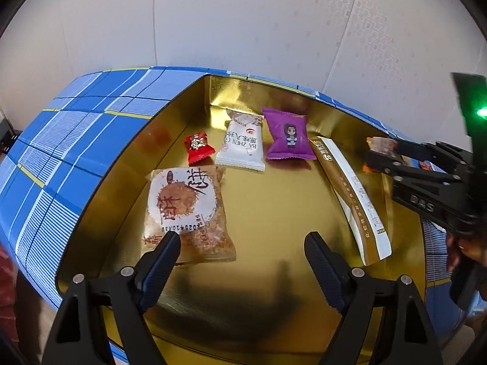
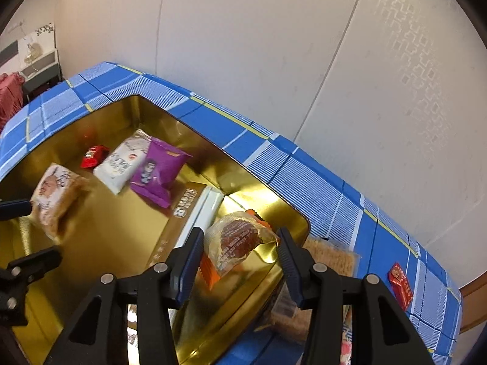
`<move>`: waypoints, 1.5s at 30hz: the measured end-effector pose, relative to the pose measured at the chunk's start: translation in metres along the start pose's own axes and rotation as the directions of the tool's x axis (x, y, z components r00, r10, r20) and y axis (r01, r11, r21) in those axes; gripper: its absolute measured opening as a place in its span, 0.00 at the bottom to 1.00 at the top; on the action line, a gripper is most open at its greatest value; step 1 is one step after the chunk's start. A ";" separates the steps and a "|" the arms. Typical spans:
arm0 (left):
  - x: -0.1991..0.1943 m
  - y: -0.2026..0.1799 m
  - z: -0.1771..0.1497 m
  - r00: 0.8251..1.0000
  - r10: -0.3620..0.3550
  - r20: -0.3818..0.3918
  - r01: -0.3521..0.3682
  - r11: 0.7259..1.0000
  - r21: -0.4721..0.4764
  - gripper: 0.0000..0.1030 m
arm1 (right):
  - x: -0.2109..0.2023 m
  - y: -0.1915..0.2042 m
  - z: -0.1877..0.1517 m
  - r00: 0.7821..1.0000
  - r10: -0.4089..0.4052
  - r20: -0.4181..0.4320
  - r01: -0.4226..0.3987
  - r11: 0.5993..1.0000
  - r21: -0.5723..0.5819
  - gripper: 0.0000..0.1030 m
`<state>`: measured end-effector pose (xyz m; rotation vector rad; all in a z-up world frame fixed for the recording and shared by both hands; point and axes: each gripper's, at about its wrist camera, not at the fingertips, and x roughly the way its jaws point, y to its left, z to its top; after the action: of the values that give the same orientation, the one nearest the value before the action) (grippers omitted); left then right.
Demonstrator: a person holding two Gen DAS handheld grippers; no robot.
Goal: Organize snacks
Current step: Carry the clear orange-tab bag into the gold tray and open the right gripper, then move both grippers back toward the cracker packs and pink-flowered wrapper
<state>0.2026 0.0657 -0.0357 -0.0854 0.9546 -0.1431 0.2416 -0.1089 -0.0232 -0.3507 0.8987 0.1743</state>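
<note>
Left wrist view: the left gripper (image 1: 240, 249) hovers over the gold tin (image 1: 274, 200), fingers apart, empty. Right wrist view: the right gripper (image 2: 240, 252) – fingers apart around a clear-wrapped pastry (image 2: 237, 243) at the tin's corner – seems mid-placement; next, likely withdraw.

Bright, even light; glare on the gold tray (image 1: 274, 206); fisheye-bent, dark-vignetted edges.

In the shallow gold metal tray (image 1: 274, 213), the small red candy (image 1: 198, 148), white pillow packet (image 1: 242, 146) and purple pillow packet (image 1: 289, 135) line the far wall. The brown cake packet (image 1: 185, 213) lies nearer the left wall; the long gold-and-white sachet (image 1: 350, 194) runs along what seems the right wall.
</note>
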 end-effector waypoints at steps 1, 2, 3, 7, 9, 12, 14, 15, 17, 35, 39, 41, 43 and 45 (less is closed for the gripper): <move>0.000 -0.001 0.000 1.000 0.002 0.001 -0.002 1.000 0.003 0.82 | 0.004 -0.001 0.001 1.000 -0.007 -0.011 0.007 1.000 0.000 0.49; -0.001 -0.001 0.000 1.000 0.003 0.003 -0.003 1.000 0.005 0.82 | 0.007 -0.001 0.002 1.000 -0.013 -0.020 0.013 1.000 0.001 0.49; -0.001 -0.002 0.000 1.000 -0.002 0.006 0.002 1.000 0.006 0.82 | 0.010 -0.001 0.002 0.999 -0.029 -0.031 0.029 1.000 0.003 0.49; -0.002 -0.002 0.001 1.000 -0.007 0.009 0.007 1.000 0.006 0.82 | 0.008 -0.004 0.002 0.999 -0.051 -0.019 0.051 0.999 0.015 0.52; -0.002 -0.002 0.001 1.000 -0.010 0.010 0.010 1.000 0.002 0.83 | 0.002 -0.009 0.001 0.999 -0.049 0.001 0.048 0.998 0.035 0.52; -0.002 -0.003 0.001 1.000 -0.011 0.009 0.011 1.000 -0.001 0.83 | -0.010 -0.021 -0.002 0.999 -0.032 0.036 0.029 0.996 0.089 0.54; -0.002 -0.004 0.000 1.000 -0.010 0.010 0.010 1.000 0.001 0.83 | -0.014 -0.029 -0.006 0.999 -0.024 0.039 0.019 0.992 0.125 0.54; -0.002 -0.005 0.000 1.000 -0.004 0.010 0.004 1.000 0.002 0.83 | -0.015 -0.035 -0.008 0.999 -0.015 0.038 0.009 0.989 0.146 0.54; -0.002 -0.006 0.000 1.000 -0.003 0.013 0.003 1.000 0.002 0.83 | -0.015 -0.039 -0.010 0.999 0.027 0.037 -0.033 0.984 0.173 0.54; -0.001 0.001 0.001 1.000 -0.016 0.005 0.016 0.999 -0.033 0.83 | -0.029 -0.056 -0.009 0.996 0.054 0.068 -0.072 0.949 0.306 0.79; -0.004 -0.006 0.000 1.000 -0.009 0.017 0.009 1.000 -0.011 0.83 | -0.041 -0.068 -0.038 0.999 0.005 0.053 -0.021 0.949 0.316 0.79; -0.006 -0.009 -0.001 1.000 -0.018 0.022 0.018 1.000 -0.006 0.84 | -0.043 -0.074 -0.052 0.999 -0.006 0.037 -0.007 0.943 0.332 0.79; -0.006 -0.012 -0.002 0.999 -0.021 0.023 0.021 1.000 0.001 0.86 | -0.045 -0.082 -0.069 1.000 -0.015 0.019 0.008 0.937 0.349 0.79; -0.007 -0.016 -0.004 0.999 -0.025 0.026 0.024 1.000 0.012 0.86 | -0.047 -0.089 -0.086 0.999 -0.032 -0.003 0.031 0.932 0.362 0.79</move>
<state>0.1943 0.0511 -0.0299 -0.0880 0.9267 -0.1698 0.1755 -0.2234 -0.0150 -0.0206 0.9014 -0.0231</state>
